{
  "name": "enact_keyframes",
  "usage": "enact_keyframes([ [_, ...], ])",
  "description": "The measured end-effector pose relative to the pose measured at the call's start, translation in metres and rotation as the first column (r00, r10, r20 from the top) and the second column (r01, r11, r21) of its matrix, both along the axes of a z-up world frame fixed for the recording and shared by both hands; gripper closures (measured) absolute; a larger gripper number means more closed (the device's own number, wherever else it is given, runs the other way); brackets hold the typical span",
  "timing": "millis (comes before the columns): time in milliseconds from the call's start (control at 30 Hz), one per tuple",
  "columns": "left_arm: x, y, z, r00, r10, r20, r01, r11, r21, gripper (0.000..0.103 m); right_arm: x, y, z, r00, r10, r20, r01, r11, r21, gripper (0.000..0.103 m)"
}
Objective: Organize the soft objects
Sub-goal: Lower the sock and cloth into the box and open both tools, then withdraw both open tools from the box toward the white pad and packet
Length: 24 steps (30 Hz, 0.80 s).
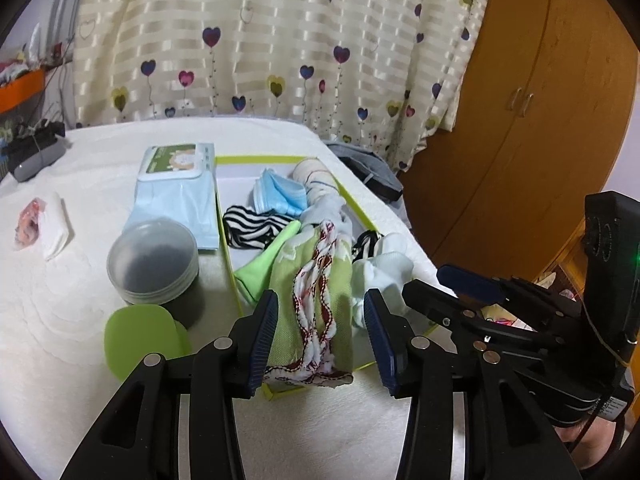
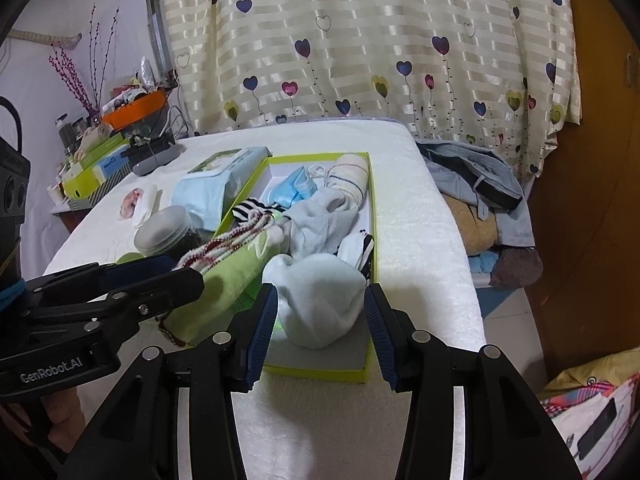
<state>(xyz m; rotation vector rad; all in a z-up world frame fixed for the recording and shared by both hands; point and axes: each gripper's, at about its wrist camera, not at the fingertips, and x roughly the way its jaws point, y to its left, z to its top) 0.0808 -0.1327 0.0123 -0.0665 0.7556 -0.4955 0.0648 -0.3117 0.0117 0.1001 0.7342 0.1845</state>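
Observation:
A lime-edged shallow box point(image 1: 256, 157) point(image 2: 320, 374) on the white table holds soft items: a blue face mask point(image 1: 280, 194), a striped black-and-white sock point(image 1: 252, 226), a beige rolled sock point(image 2: 350, 172), white socks point(image 2: 320, 224) and a green cloth with red-white trim point(image 1: 316, 300) draped over the box's near edge. My left gripper point(image 1: 320, 338) is open, its fingers either side of the green cloth. My right gripper point(image 2: 320, 330) is open around a pale blue sock point(image 2: 320, 300) lying in the near end of the box.
A round lidded jar point(image 1: 154, 262), a green lid point(image 1: 142, 334), a packet of masks point(image 1: 176, 196) and a folded tissue point(image 1: 56, 220) lie left of the box. Clothes point(image 2: 472, 176) are piled right of the table. A curtain hangs behind; a wardrobe point(image 1: 520, 120) stands right.

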Motion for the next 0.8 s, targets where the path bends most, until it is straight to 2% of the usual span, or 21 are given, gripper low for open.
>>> enact_keyframes([
  [233,-0.009,0.023,0.014,0.999,0.040,0.027,-0.039,0.999,-0.032,0.060,-0.008,0.008,0.011,1.000,0.027,0.011,-0.027,1.000,0.002,0.057],
  [500,-0.013,0.066,0.023,0.990,0.137,0.045,-0.136,0.990,-0.030,0.060,-0.012,0.042,0.012,0.994,0.112,0.013,-0.112,0.994,-0.005,0.057],
  [667,-0.015,0.083,0.021,0.985,0.170,0.041,-0.168,0.985,-0.033,0.060,-0.009,0.060,-0.001,0.990,0.135,-0.029,-0.137,0.989,-0.054,0.057],
  [800,-0.016,0.091,0.020,0.983,0.177,0.036,-0.176,0.984,-0.037,0.060,0.002,0.059,-0.010,0.995,0.086,-0.050,-0.091,0.989,-0.117,0.057],
])
